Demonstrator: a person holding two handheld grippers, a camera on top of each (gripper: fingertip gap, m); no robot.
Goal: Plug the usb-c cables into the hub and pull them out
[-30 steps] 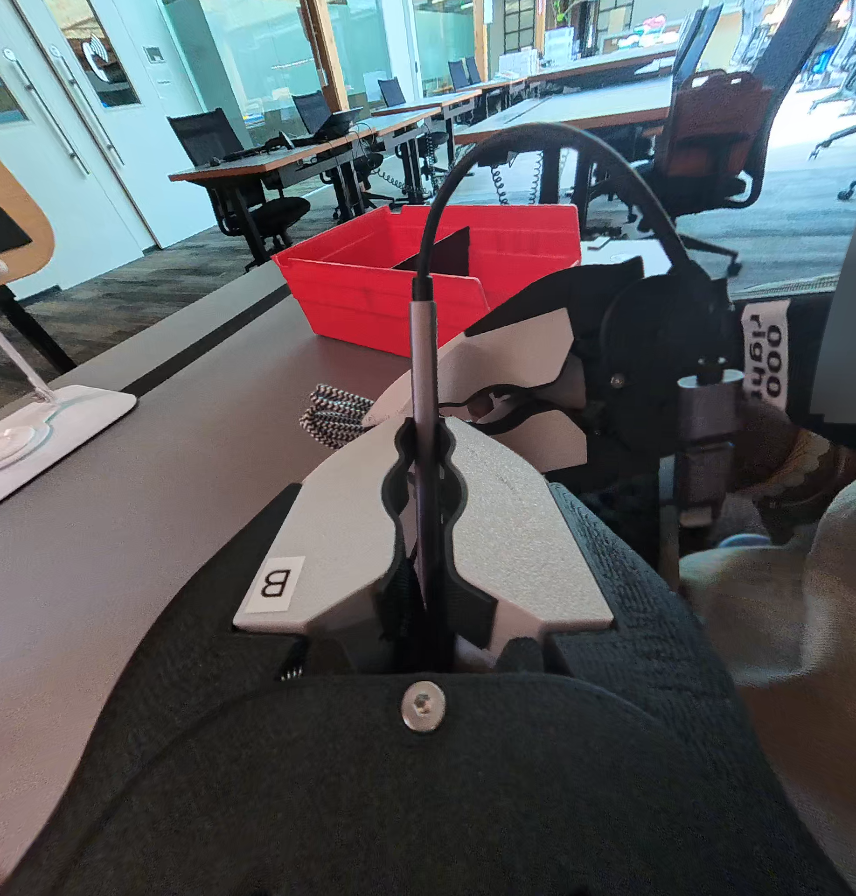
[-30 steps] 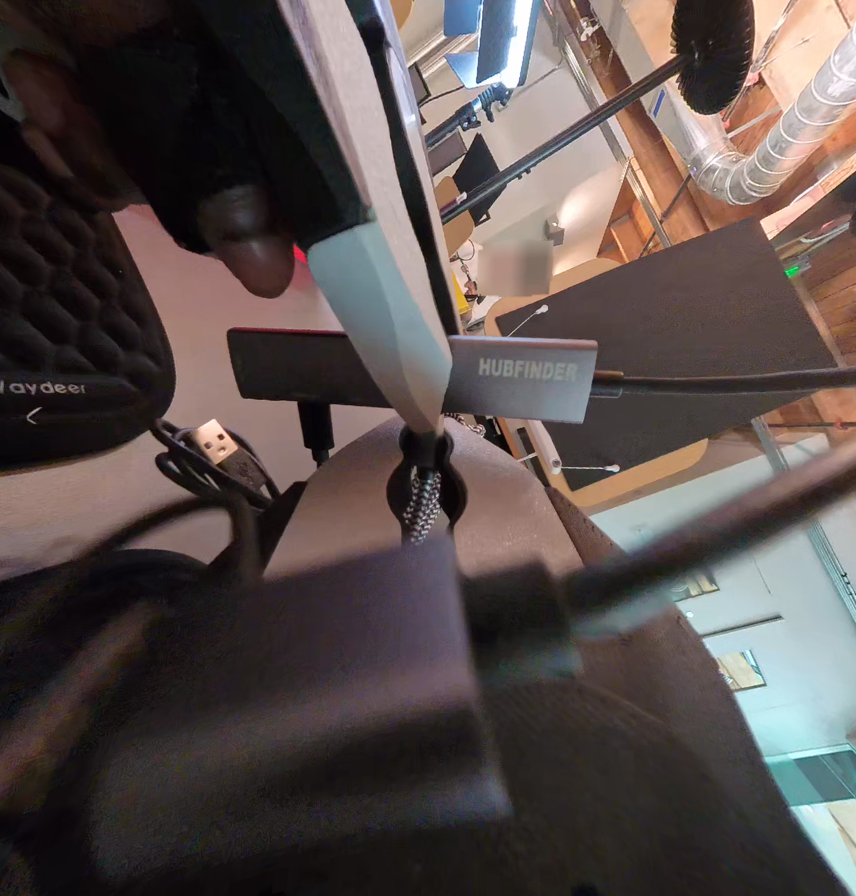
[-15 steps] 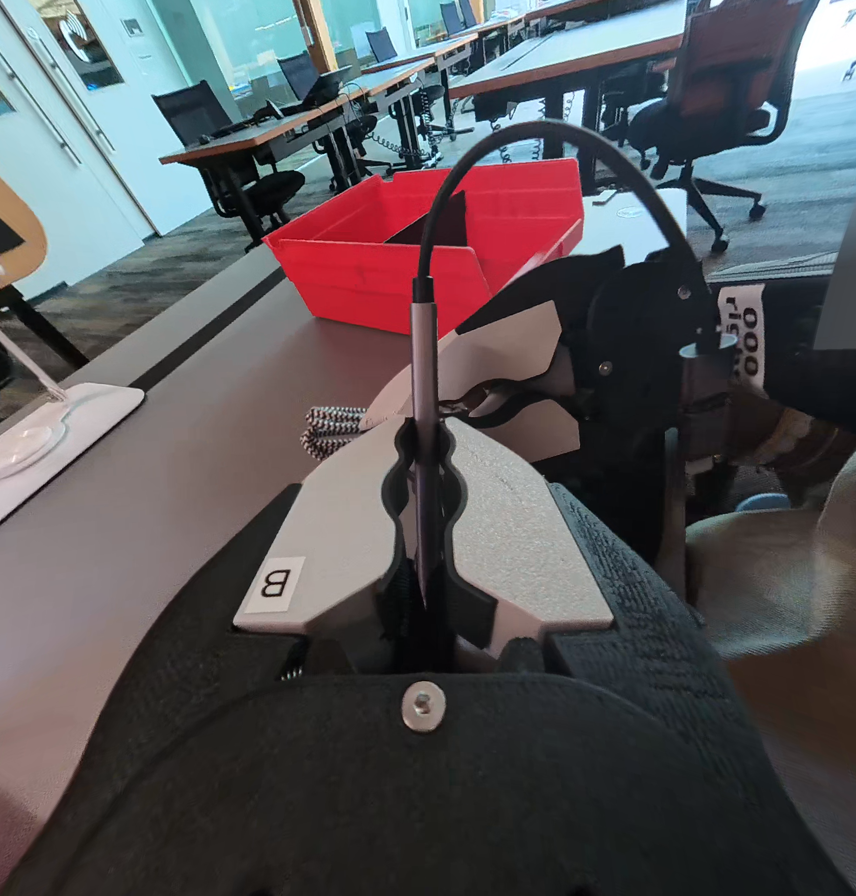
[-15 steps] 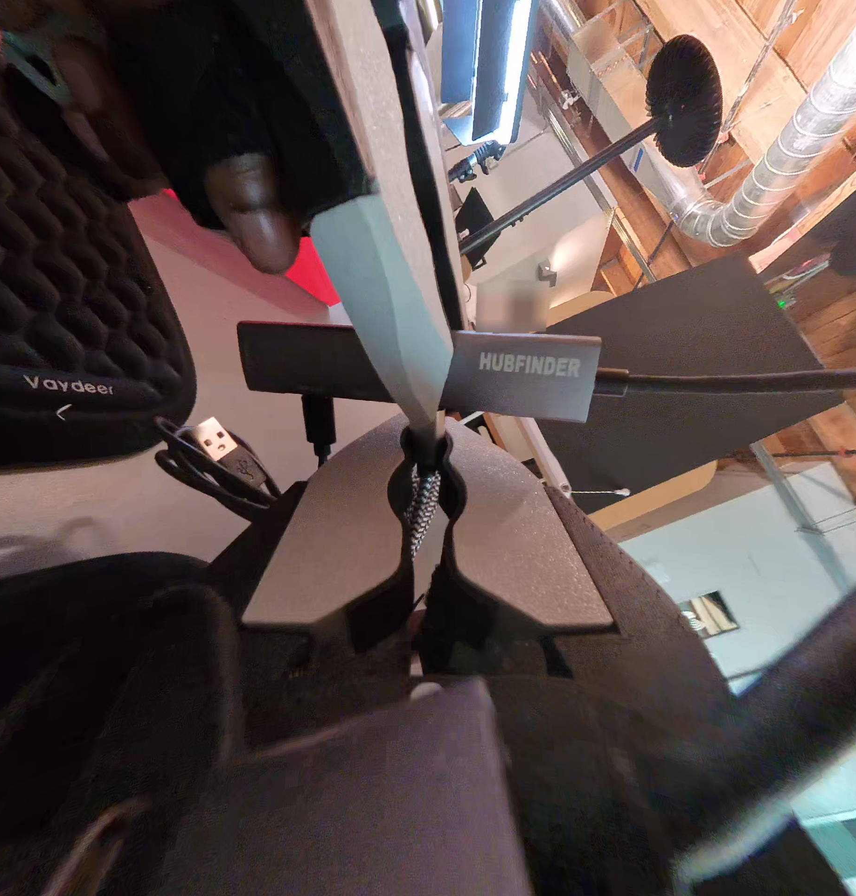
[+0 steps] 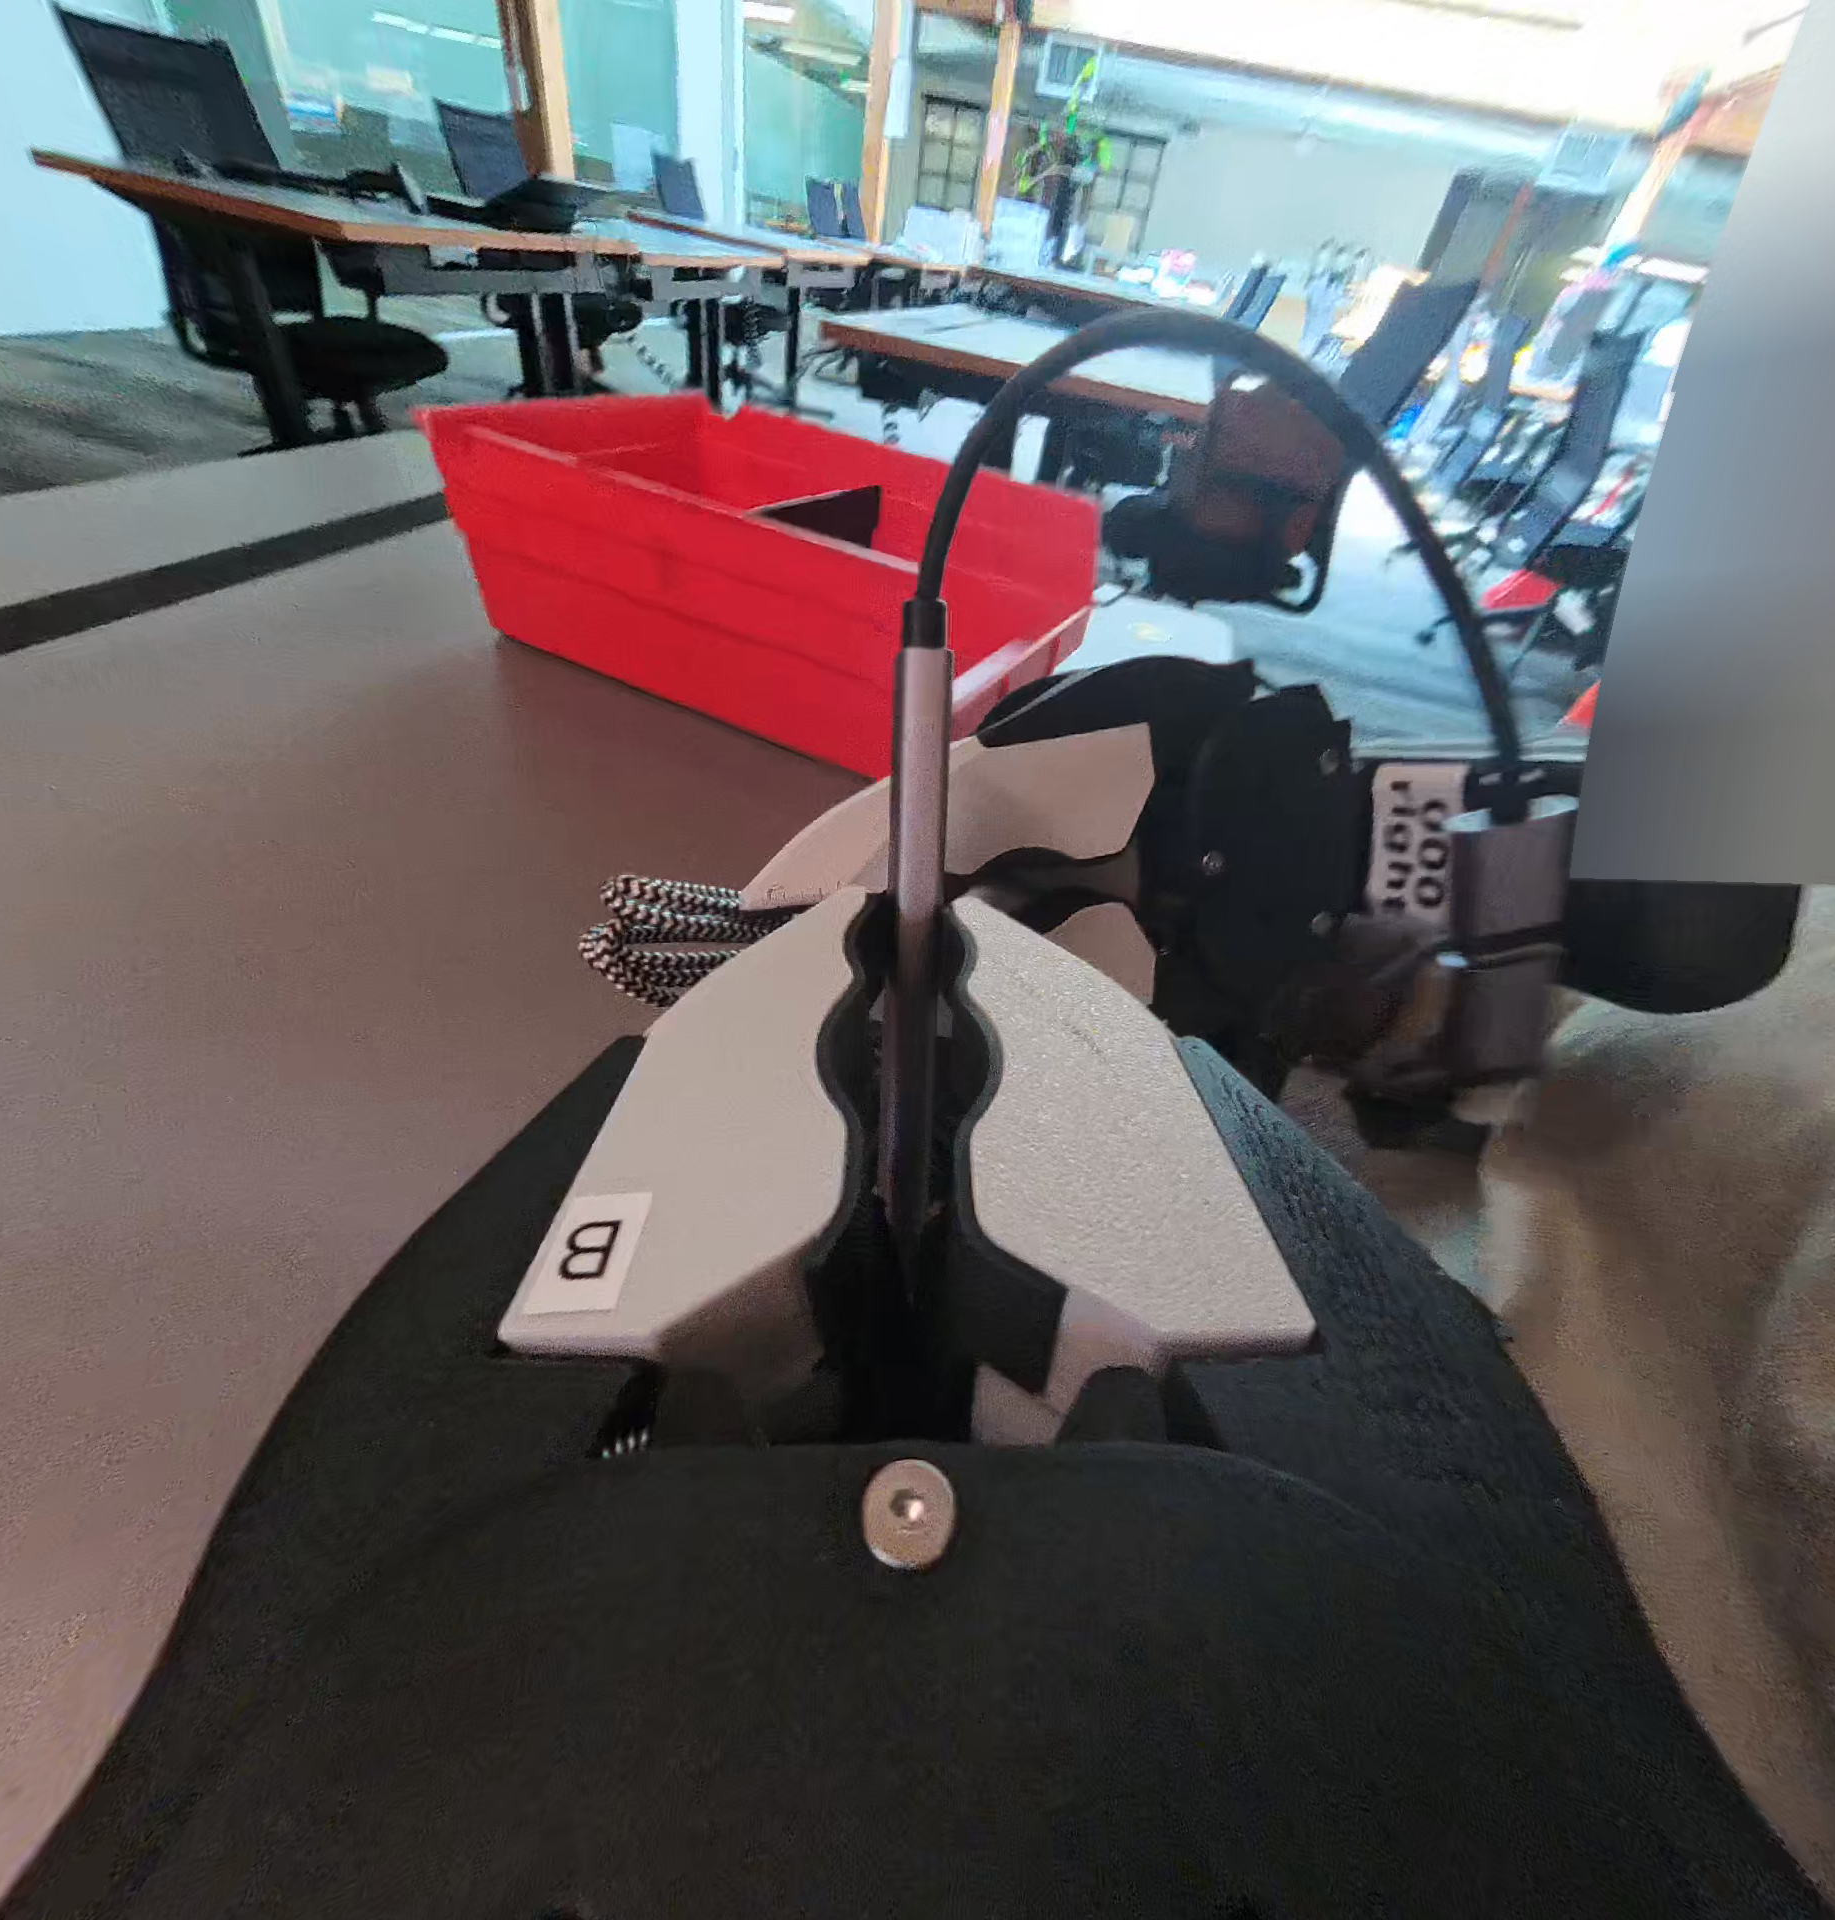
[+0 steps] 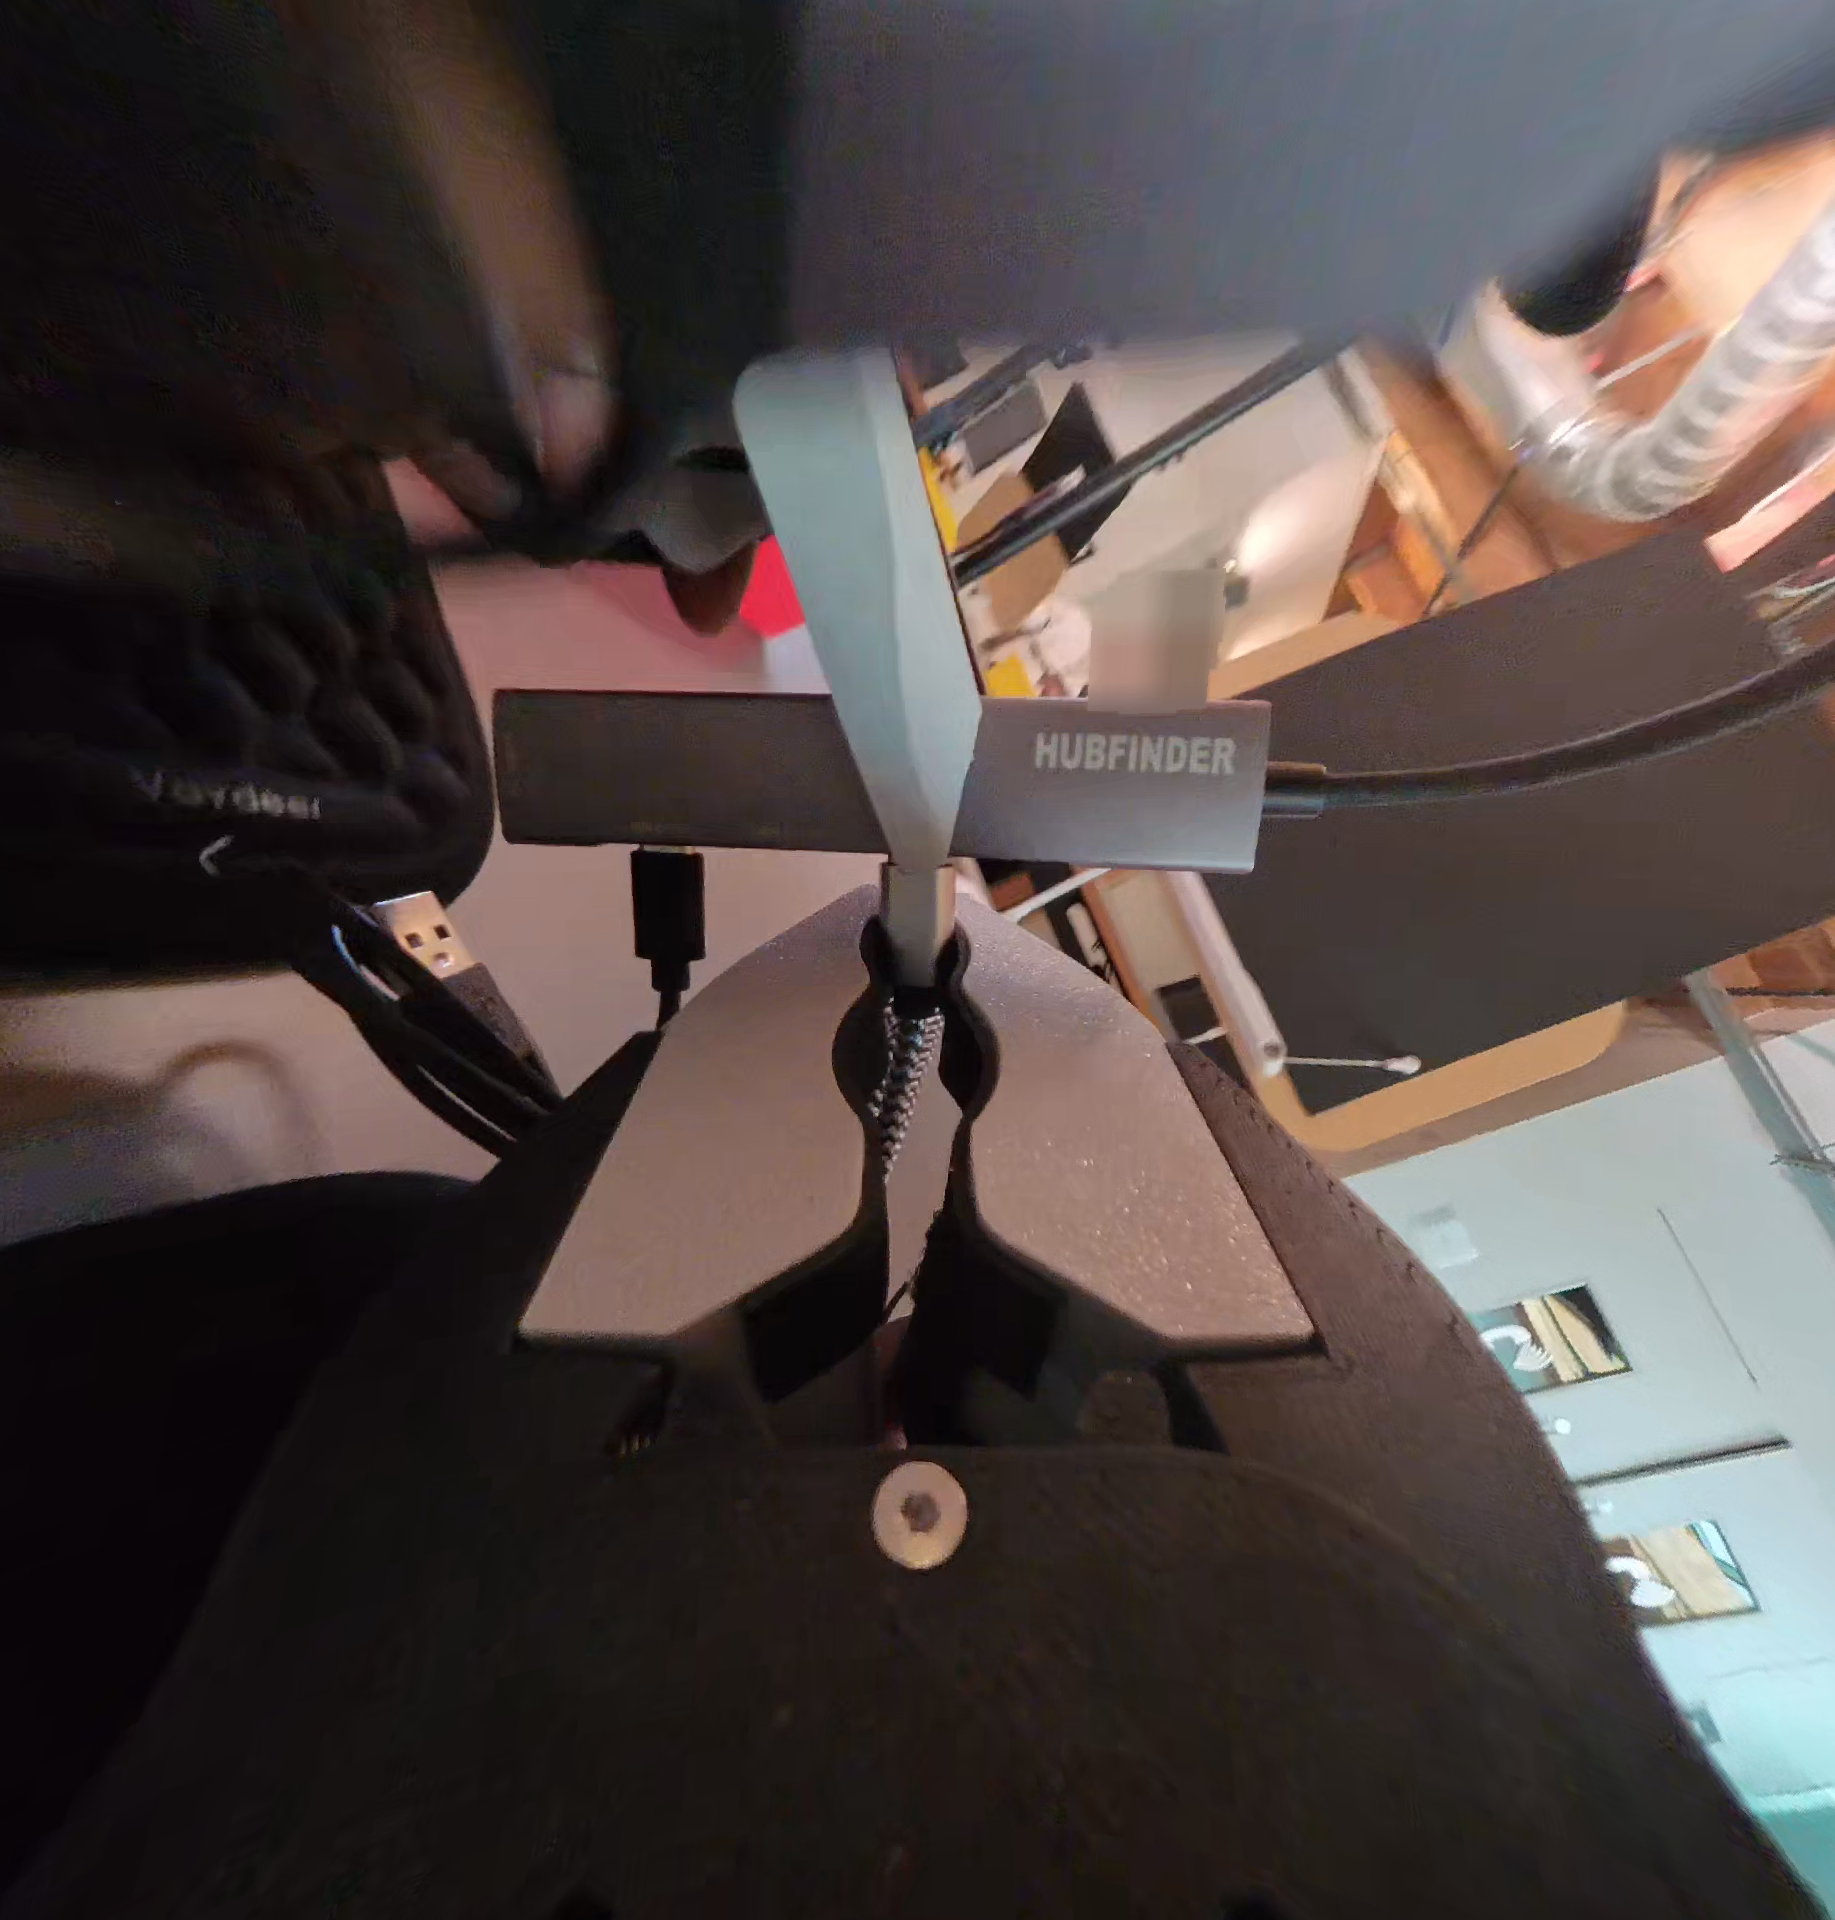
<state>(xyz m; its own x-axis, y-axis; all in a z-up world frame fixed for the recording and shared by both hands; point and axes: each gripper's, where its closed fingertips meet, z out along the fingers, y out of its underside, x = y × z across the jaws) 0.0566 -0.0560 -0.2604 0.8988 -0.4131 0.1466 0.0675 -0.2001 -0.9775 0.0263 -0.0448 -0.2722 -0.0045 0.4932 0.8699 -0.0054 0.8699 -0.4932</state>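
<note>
1. Hub [image 6: 684, 769]: the grey bar runs across the middle of the right wrist view, pinched edge-on by the left gripper [image 5: 913, 997], whose jaws are closed tight on it at the centre of the left wrist view.
2. The right gripper [image 6: 918, 987] is clamped on the braided cable [image 6: 908, 1070] just behind its silver plug [image 6: 918, 914], centre frame; the plug tip touches the hub's lower edge. Whether it is seated, I cannot tell.
3. A black plug [image 6: 667, 904] sits in a port left of it, and the hub's own black lead [image 5: 1152, 343] arcs across the upper right of the left wrist view.
4. Risk: the left finger hides the port, so a tilted push could jam or bend the plug; a grip on soft cable may let the plug buckle or slip.
5. Against the earlier frames, more silver plug now shows between jaws and hub, and the red bin [image 5: 684, 561] has swung left.
</note>
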